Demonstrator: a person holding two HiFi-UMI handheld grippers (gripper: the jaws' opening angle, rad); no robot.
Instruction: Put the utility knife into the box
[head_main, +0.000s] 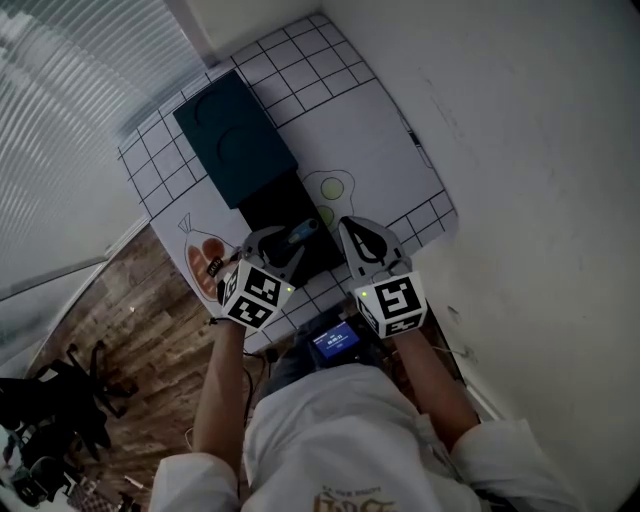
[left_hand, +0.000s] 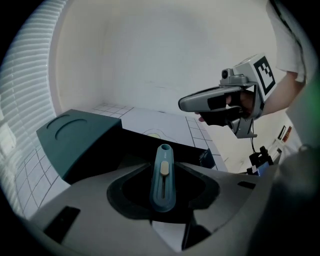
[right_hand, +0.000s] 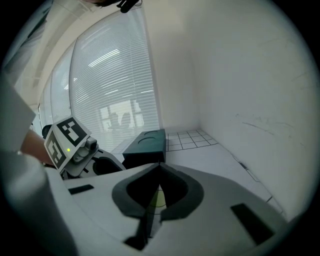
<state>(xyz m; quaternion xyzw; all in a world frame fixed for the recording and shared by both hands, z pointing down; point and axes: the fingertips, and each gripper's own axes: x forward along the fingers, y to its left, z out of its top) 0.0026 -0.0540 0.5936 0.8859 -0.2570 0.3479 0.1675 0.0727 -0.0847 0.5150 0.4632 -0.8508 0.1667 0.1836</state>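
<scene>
A slim blue-grey utility knife (left_hand: 164, 176) with a pale slider sits between the jaws of my left gripper (left_hand: 165, 200), which is shut on it; its tip points forward over the box. In the head view the knife (head_main: 303, 232) hangs above the box's black inside (head_main: 283, 207). The box's dark teal lid (head_main: 234, 134) stands flipped open behind it and also shows as the teal lid (left_hand: 75, 136). My right gripper (head_main: 362, 238) hovers just right of the box with its jaws meeting and nothing in them (right_hand: 159, 167).
A white mat with a black grid (head_main: 380, 120) covers the table, printed with a fried egg (head_main: 333, 187) and an orange shape (head_main: 205, 262). White walls stand to the right and far side. Window blinds (right_hand: 110, 90) and wooden floor (head_main: 130, 330) lie to the left.
</scene>
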